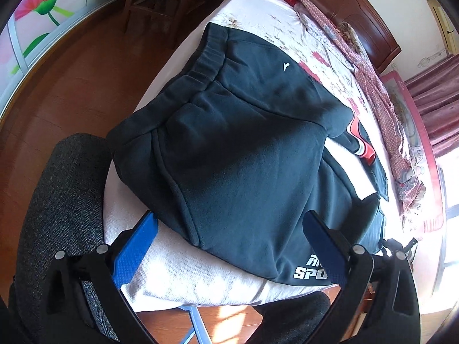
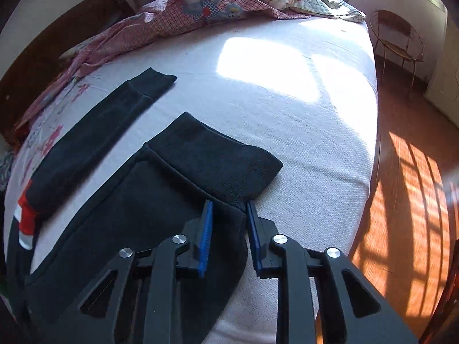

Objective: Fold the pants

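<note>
Dark sweatpants (image 1: 229, 143) lie flat on the white bed (image 1: 178, 281), their elastic waistband toward the bed's far edge in the left wrist view. My left gripper (image 1: 231, 215) hovers wide open over the hip part, near white lettering (image 1: 309, 269), and holds nothing. In the right wrist view both legs stretch across the bed. The near leg ends in a ribbed cuff (image 2: 218, 157); the other leg (image 2: 94, 132) lies apart to the left. My right gripper (image 2: 229, 203) is shut on the near leg's edge just below the cuff seam. A red and white stripe (image 2: 25, 220) marks the pants.
Crumpled pink checked bedding (image 2: 178, 14) is piled along the bed's far side by a wooden headboard (image 1: 358, 8). The bed edge drops to a wooden floor (image 2: 407, 200). A wicker chair (image 2: 398, 37) stands beyond it. A person's grey herringbone clothing (image 1: 66, 200) is at my left.
</note>
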{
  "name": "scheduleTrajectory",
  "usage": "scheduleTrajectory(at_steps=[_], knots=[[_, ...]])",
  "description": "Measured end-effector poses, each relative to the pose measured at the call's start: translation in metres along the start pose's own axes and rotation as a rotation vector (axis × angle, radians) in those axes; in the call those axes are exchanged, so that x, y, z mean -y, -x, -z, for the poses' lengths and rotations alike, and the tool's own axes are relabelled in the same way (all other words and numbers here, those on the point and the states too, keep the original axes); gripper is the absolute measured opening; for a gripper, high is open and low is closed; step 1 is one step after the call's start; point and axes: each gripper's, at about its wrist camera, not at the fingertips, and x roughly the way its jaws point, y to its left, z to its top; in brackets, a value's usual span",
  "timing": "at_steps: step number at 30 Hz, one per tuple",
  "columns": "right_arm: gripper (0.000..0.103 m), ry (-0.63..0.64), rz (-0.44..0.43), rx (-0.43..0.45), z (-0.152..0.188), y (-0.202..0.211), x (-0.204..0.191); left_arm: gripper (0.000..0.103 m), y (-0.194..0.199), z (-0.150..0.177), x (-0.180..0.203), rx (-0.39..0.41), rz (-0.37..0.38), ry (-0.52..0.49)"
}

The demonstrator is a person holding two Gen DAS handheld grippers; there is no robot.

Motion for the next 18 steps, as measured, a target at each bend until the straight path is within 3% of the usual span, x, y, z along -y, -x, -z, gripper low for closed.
scheduleTrajectory(at_steps=[4, 8, 12, 14, 15, 17, 18], knots=[[0.010, 0.048, -0.044, 0.147, -0.011, 0.050, 0.002, 0.101, -0.006, -0.001, 0.000, -0.014, -0.001, 0.017], [0.010, -0.038, 0.006, 0.251, -0.014, 0.083, 0.053, 0.101, -0.006, -0.001, -0.002, -0.012, 0.012, 0.039], [0.010, -0.143, 0.106, 0.172, 0.002, 0.046, 0.109, 0.101, -0.010, 0.001, -0.003, -0.014, -0.005, 0.032], [0.011, -0.177, 0.024, 0.108, 0.013, 0.017, 0.123, 0.101, -0.011, 0.000, -0.003, -0.015, -0.009, 0.030], [0.012, -0.176, 0.022, 0.125, 0.016, 0.013, 0.125, 0.101, -0.011, -0.002, -0.005, -0.014, -0.010, 0.036], [0.016, -0.177, 0.022, 0.133, 0.021, 0.007, 0.125, 0.101, -0.010, -0.005, -0.007, -0.009, -0.018, 0.046], [0.027, -0.174, 0.054, 0.122, 0.021, 0.005, 0.125, 0.101, -0.009, -0.008, -0.010, -0.001, -0.020, 0.052]])
